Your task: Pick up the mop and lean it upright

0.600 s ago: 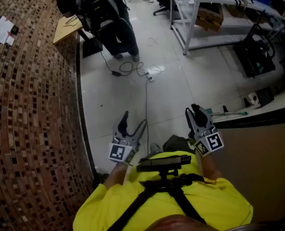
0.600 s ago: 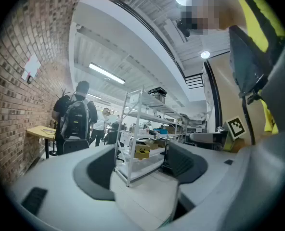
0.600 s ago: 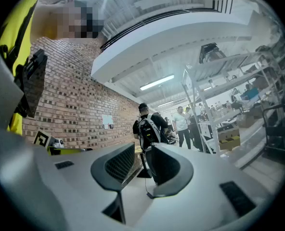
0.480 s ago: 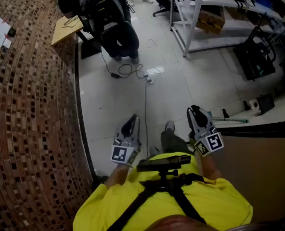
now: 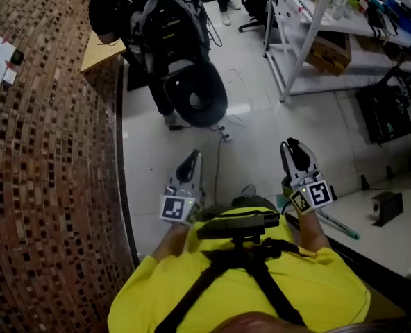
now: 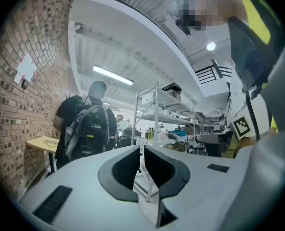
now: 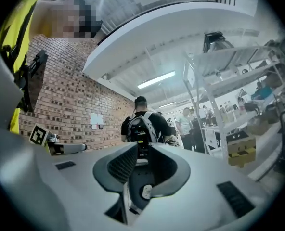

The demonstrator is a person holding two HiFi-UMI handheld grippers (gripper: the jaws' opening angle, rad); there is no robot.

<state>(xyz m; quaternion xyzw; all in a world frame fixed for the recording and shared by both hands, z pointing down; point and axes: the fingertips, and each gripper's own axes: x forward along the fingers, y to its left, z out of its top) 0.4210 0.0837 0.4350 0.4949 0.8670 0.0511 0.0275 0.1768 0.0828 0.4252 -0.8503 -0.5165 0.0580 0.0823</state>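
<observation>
While both point level above the pale floor (image 5: 257, 127), left tool (image 5: 191, 157) all but closed on nothing, right tool (image 5: 294, 147) open, empty, mop (image 5: 336, 225) lying flat on the floor beside the right tool.

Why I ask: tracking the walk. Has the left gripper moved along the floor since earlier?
Yes: the left gripper moved forward, nearer the white power strip.

White floor (image 5: 261, 137): cable (image 5: 218, 159), mop (image 5: 344, 229) lying.
</observation>
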